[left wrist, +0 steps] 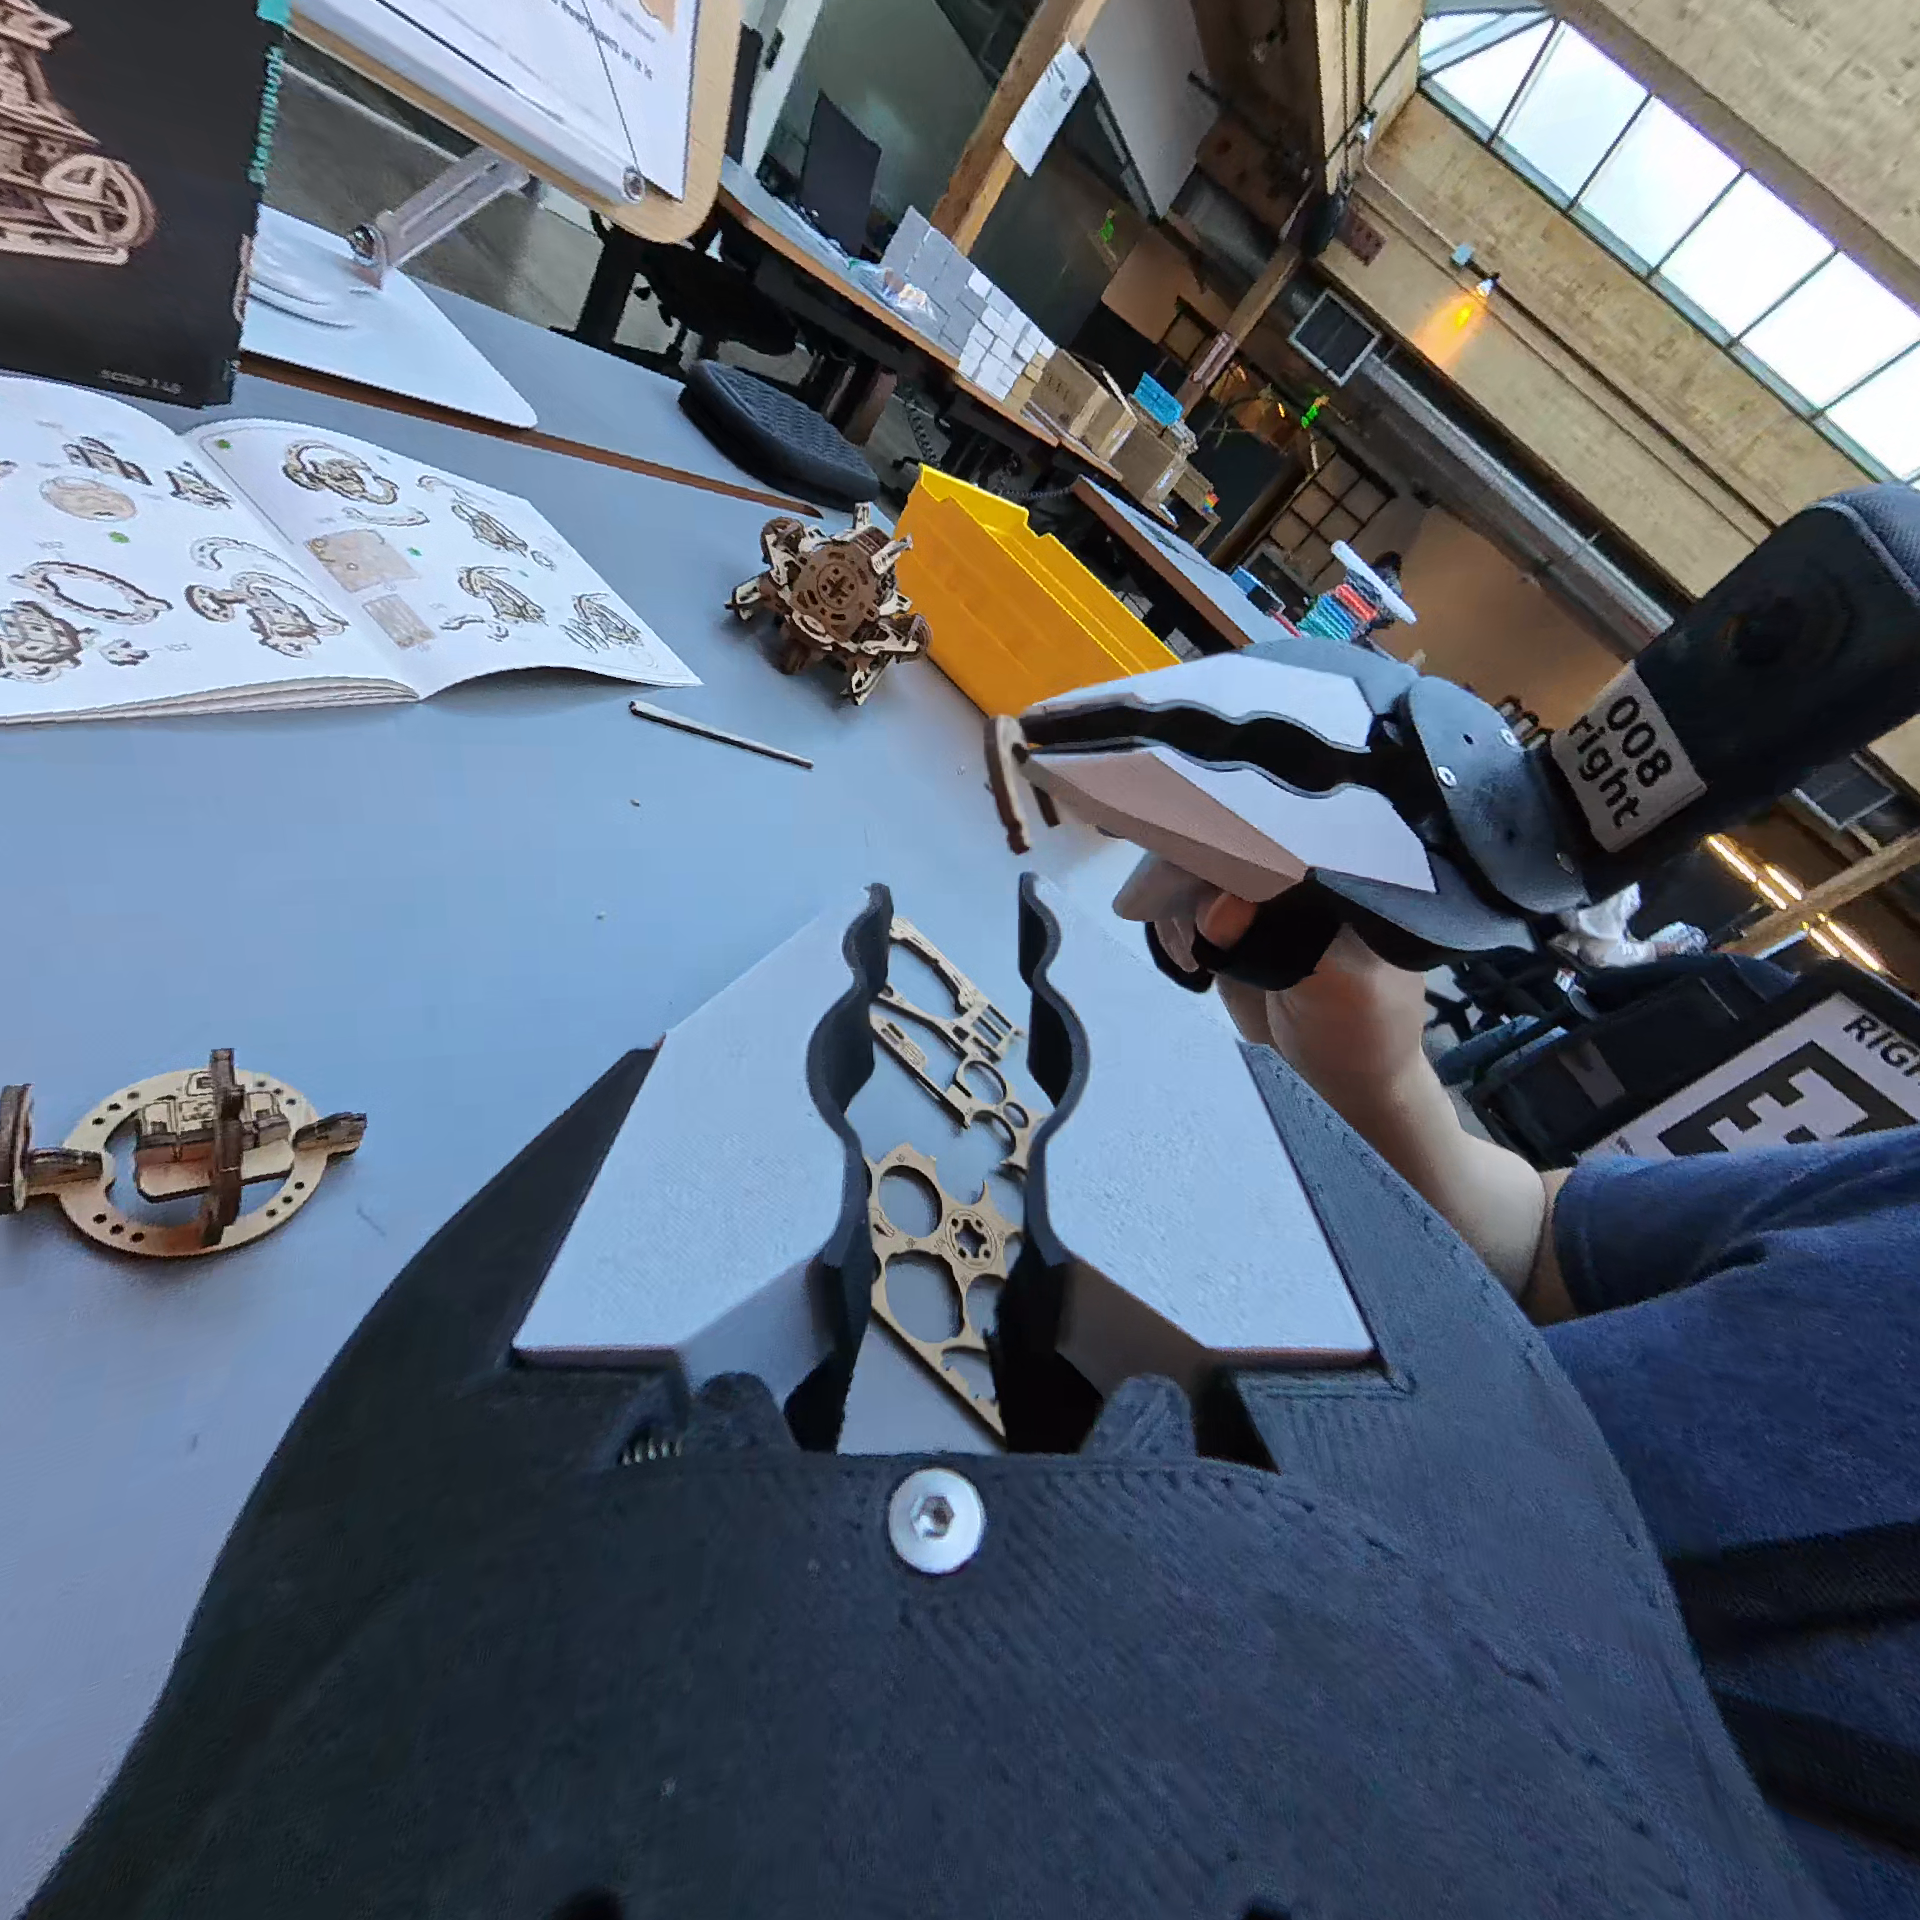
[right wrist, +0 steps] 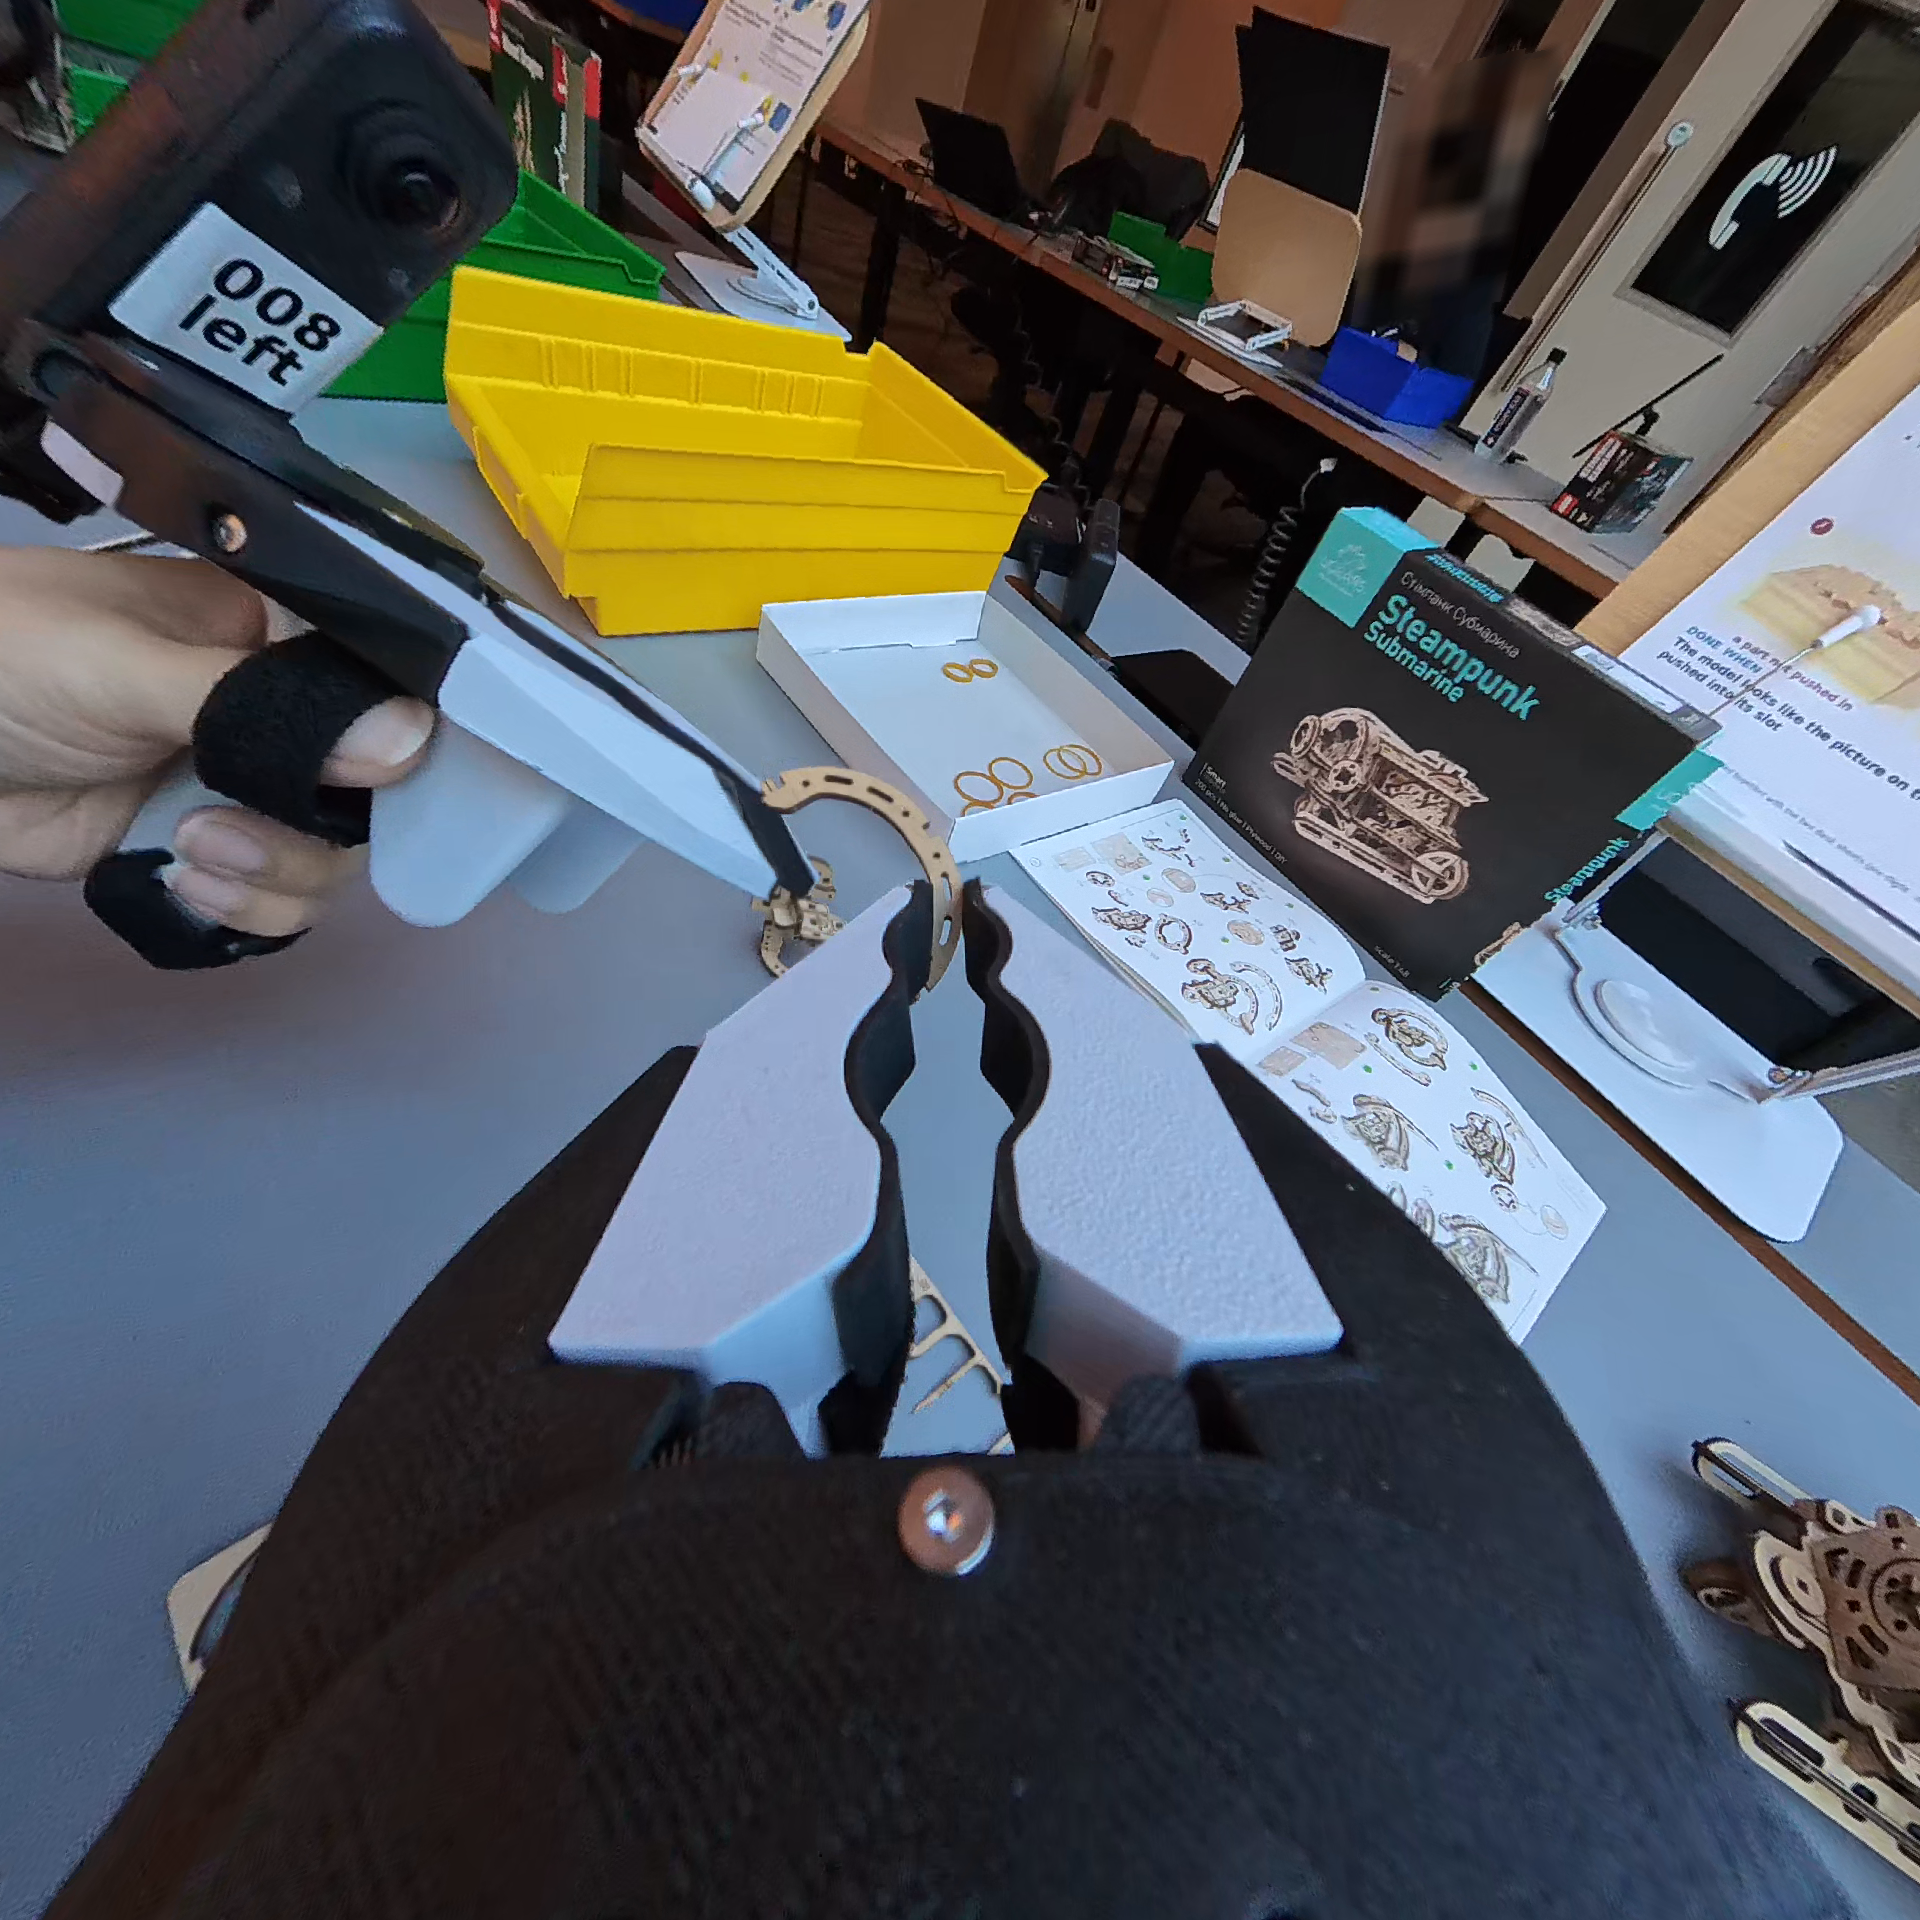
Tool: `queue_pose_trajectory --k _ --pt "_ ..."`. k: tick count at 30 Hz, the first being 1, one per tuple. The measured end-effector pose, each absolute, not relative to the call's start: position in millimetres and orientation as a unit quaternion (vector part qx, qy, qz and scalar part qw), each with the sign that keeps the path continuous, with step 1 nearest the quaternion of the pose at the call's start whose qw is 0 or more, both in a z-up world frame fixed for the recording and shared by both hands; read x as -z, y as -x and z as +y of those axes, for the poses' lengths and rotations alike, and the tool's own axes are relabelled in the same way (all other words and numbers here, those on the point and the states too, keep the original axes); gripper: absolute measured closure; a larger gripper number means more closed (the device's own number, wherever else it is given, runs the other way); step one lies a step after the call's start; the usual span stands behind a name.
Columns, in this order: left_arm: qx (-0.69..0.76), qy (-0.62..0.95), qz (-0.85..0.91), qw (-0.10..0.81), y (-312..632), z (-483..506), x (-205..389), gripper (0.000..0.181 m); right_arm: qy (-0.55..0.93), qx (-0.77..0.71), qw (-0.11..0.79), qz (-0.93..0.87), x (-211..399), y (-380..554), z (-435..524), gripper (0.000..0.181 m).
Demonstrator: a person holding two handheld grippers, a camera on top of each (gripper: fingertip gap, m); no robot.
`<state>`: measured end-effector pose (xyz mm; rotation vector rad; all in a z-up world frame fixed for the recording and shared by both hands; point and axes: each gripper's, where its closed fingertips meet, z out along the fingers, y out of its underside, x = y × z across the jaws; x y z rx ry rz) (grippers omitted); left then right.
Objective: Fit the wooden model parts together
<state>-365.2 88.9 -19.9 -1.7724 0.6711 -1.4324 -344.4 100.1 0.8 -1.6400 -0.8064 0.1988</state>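
Observation:
My right gripper (right wrist: 943, 894) is shut on a thin curved wooden arc (right wrist: 920, 826) with holes along it, held above the grey table. In the left wrist view the right gripper (left wrist: 1023, 753) holds this arc (left wrist: 1006, 779) edge-on. My left gripper (left wrist: 954, 894) is open and empty, its tips just below and near the arc. In the right wrist view the left gripper (right wrist: 784, 878) sits beside the arc's free end. A cut-out wooden sheet (left wrist: 935, 1236) lies on the table under the left gripper. A wooden ring assembly (left wrist: 187, 1153) lies to the left.
A round wooden model assembly (left wrist: 831, 603) stands by the yellow bin (left wrist: 1018, 603). An open instruction booklet (left wrist: 312, 561), a thin stick (left wrist: 717, 732), a white tray with rubber bands (right wrist: 966, 717) and the model's dark box (right wrist: 1455, 769) are on the table. Another wooden assembly (right wrist: 1849, 1621) lies at the right. Only a small space, under 4 cm, lies between the two pairs of fingers. From either gripper's tips it is about 35 cm to the wooden assembly (right wrist: 1849, 1621). Seen from the left wrist view (left wrist: 830, 620) as well.

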Motion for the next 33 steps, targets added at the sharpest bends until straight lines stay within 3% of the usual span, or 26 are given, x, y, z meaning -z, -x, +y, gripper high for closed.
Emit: queue_pose_trajectory --k 9,25,33 --pt "0.552 0.676 0.278 0.401 370 84 14 0.166 0.698 -0.061 0.61 -0.371 6 354 99 0.177" --pt "0.621 0.662 0.24 0.345 375 79 20 0.181 0.67 -0.046 0.631 -0.388 18 357 90 0.176" --pt "0.598 0.695 0.205 0.341 392 104 41 0.181 0.684 -0.128 0.628 -0.35 43 304 97 0.147"
